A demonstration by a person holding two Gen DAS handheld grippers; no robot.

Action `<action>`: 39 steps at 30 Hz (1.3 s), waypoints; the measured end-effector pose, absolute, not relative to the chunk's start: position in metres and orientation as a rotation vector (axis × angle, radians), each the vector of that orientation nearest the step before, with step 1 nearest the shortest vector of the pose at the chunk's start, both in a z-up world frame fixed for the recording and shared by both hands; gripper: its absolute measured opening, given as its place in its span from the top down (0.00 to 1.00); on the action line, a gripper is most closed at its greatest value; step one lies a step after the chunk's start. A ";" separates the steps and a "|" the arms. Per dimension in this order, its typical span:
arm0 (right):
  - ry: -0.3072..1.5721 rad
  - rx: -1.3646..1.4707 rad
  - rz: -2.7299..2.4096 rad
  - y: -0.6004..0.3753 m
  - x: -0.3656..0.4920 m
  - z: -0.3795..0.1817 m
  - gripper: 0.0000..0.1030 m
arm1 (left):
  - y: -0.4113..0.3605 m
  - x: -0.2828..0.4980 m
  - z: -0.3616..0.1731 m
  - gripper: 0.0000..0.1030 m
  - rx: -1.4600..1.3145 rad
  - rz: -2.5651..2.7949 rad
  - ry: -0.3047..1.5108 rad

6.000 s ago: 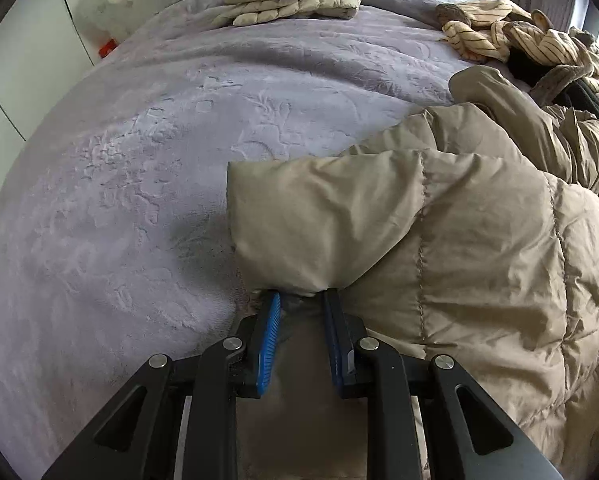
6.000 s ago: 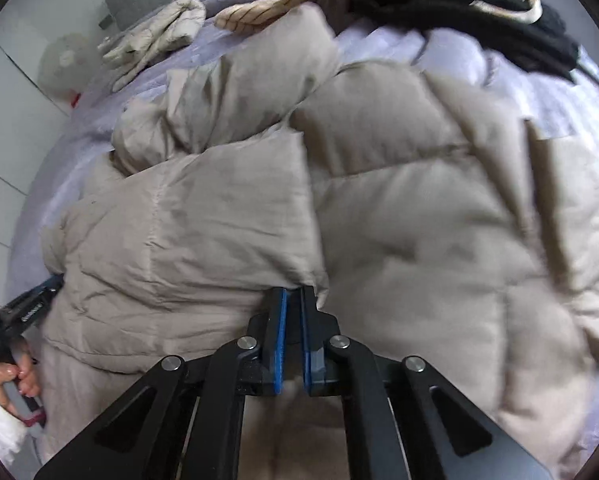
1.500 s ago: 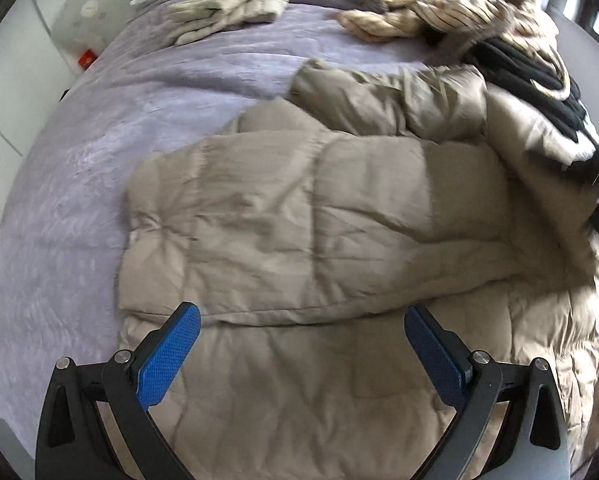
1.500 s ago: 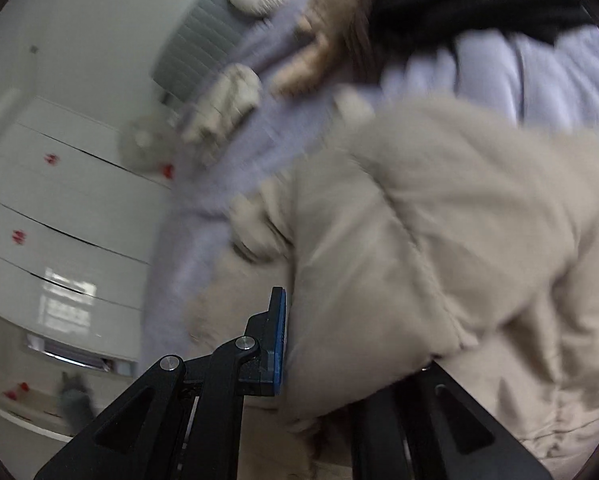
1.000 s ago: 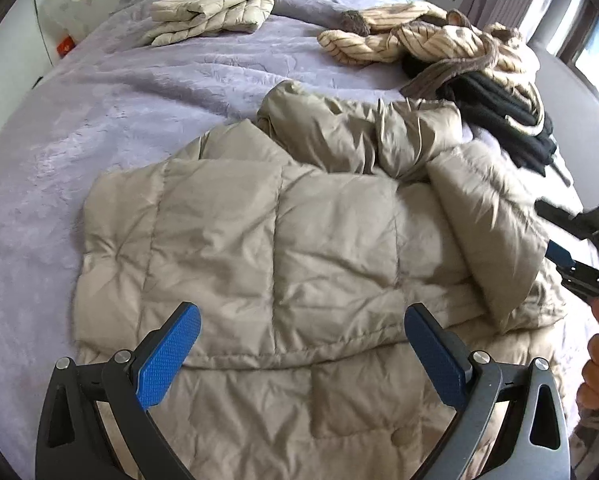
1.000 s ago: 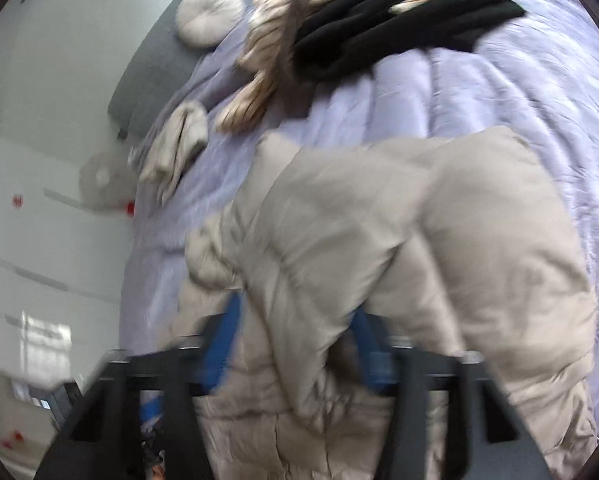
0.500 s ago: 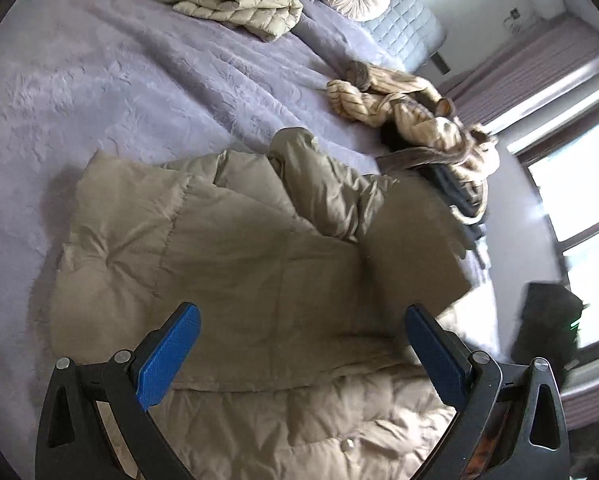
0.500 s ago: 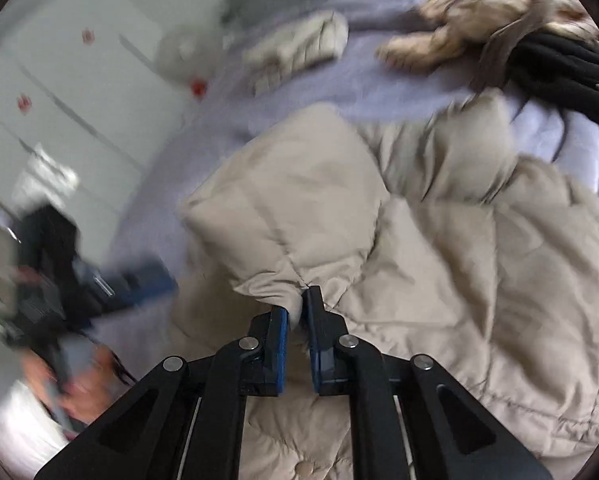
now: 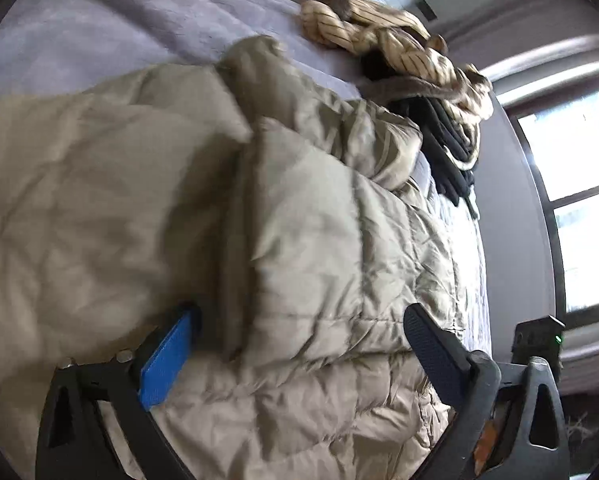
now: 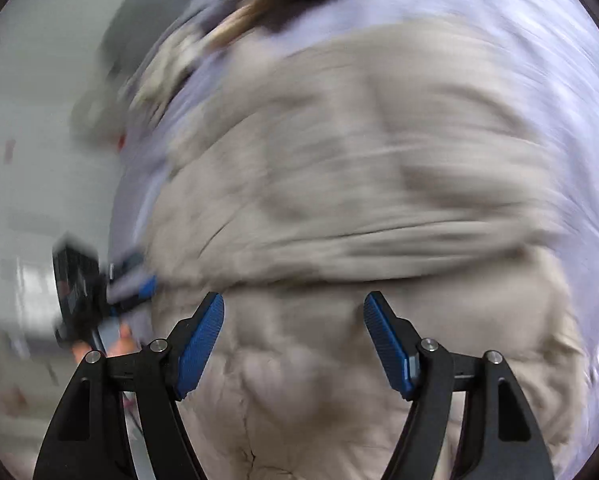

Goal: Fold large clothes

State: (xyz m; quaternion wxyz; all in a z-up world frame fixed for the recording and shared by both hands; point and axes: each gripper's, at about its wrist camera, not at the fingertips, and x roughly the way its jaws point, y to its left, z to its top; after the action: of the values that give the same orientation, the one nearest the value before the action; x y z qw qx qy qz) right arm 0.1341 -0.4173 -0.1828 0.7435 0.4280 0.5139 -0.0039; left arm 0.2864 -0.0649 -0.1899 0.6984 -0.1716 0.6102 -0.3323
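The left tool [image 9: 295, 348] is spread wide with nothing between its blue pads, low over the beige puffer coat [image 9: 299, 248]. The coat lies on the lavender bed [image 9: 99, 40], both sleeves folded in across its quilted body (the left one covers that tool's left fingertip). Beyond it, toward the headboard, sit a striped cream garment [image 9: 379, 32] and a black garment [image 9: 447, 140], the striped one partly lying over the black. At the far right, a bright window [image 9: 579, 184]. The right tool [image 10: 293, 340] is likewise released over the coat's lower half [image 10: 359, 200]; that view is heavily motion-blurred.
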 end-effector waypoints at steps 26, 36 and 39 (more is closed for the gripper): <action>1.049 0.849 -0.019 -0.455 0.117 -0.152 0.78 | -0.014 0.266 -0.150 0.76 -0.126 -0.499 1.243; 0.811 1.349 -0.109 -0.557 0.152 -0.212 0.39 | -0.092 0.280 -0.164 0.76 -0.054 -0.520 1.227; 0.752 1.588 -0.021 -0.565 0.172 -0.255 0.47 | -0.086 0.281 -0.187 0.76 -0.052 -0.500 1.271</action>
State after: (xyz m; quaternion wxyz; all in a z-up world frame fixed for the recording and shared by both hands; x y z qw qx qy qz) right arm 0.1717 -0.5652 -0.2547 0.6383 0.6957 0.3293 -0.0092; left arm 0.2806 -0.0863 -0.1865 0.7754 -0.0240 0.5872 -0.2311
